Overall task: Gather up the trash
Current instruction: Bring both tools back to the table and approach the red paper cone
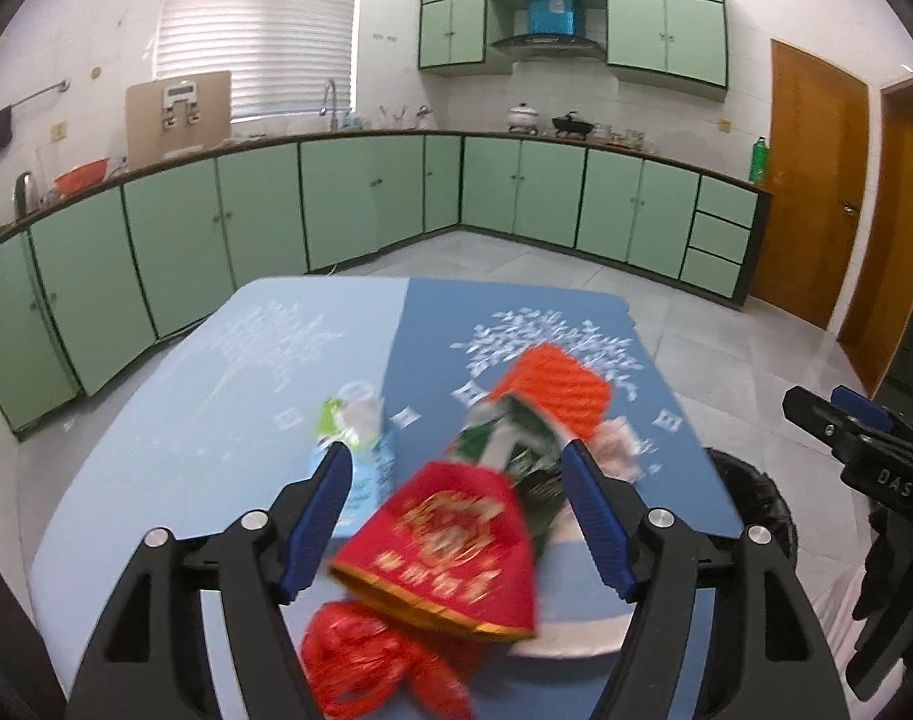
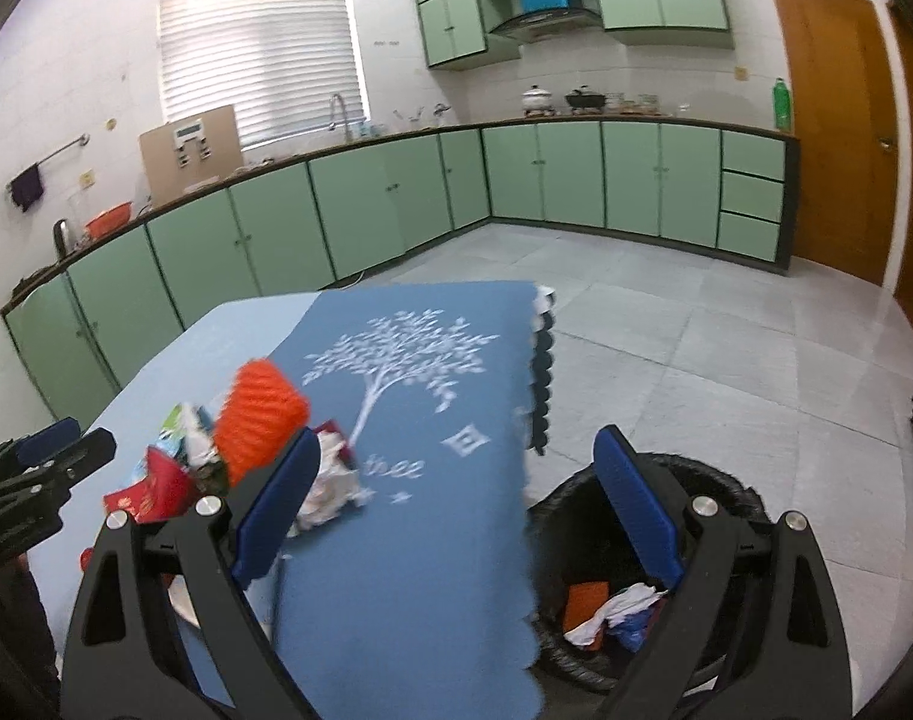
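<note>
A pile of trash lies on the blue tablecloth (image 1: 216, 420): a red gold-printed packet (image 1: 450, 546), a red crinkled wrapper (image 1: 360, 666), a green carton (image 1: 510, 444), an orange ribbed piece (image 1: 552, 384), a pale blue and green packet (image 1: 360, 450) and crumpled pinkish paper (image 1: 618, 444). My left gripper (image 1: 456, 468) is open, its fingers on either side of the red packet and green carton. My right gripper (image 2: 456, 456) is open and empty over the table's right edge. The orange piece (image 2: 258, 420) and crumpled paper (image 2: 330, 480) lie left of it. A black-lined trash bin (image 2: 624, 594) with some trash inside stands on the floor by the table.
A white plate (image 1: 564, 630) lies partly under the trash. Green kitchen cabinets (image 1: 336, 198) run along the far walls, with wooden doors (image 1: 810, 180) at the right. The grey tiled floor (image 2: 696, 348) surrounds the table.
</note>
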Motion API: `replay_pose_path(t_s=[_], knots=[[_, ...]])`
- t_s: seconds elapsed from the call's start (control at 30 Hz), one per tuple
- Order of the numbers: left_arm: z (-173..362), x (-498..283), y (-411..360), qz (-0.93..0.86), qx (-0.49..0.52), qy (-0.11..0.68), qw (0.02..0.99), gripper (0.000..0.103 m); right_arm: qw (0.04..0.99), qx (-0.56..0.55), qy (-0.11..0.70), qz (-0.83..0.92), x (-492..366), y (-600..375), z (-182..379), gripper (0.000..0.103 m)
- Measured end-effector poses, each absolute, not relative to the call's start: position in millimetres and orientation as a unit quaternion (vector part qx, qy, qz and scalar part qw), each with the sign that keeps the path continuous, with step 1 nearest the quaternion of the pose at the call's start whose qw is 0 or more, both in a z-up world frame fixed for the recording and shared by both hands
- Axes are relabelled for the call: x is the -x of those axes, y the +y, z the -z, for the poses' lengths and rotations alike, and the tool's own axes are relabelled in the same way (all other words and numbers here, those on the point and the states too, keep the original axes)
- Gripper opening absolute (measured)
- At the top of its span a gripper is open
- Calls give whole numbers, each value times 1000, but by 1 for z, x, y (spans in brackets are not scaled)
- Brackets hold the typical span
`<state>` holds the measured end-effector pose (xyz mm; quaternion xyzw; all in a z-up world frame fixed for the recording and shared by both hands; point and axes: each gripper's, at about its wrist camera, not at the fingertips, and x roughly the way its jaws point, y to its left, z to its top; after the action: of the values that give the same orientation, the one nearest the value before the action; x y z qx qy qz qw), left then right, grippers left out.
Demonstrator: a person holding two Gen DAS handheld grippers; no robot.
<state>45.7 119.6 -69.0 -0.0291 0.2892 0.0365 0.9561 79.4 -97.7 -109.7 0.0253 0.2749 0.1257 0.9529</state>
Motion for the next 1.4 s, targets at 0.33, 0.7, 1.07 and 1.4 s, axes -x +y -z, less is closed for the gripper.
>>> replay_pose_path(t_s=[0.33,0.7,1.07,1.4], knots=[[98,-51,134,-20,43,330,943,76,947,-9,292,-135,-82,-73,117,90],[109,-75,129,4,36,347,937,82,943,-7,305,-136,-95,-67,126,90],[121,-87,131,9,48,371,927,84,939,-2,315,-139,-99,-66,130,90],[114,-87,131,31,51,362,930,49,936,4,314,-156,-92,-56,129,90]])
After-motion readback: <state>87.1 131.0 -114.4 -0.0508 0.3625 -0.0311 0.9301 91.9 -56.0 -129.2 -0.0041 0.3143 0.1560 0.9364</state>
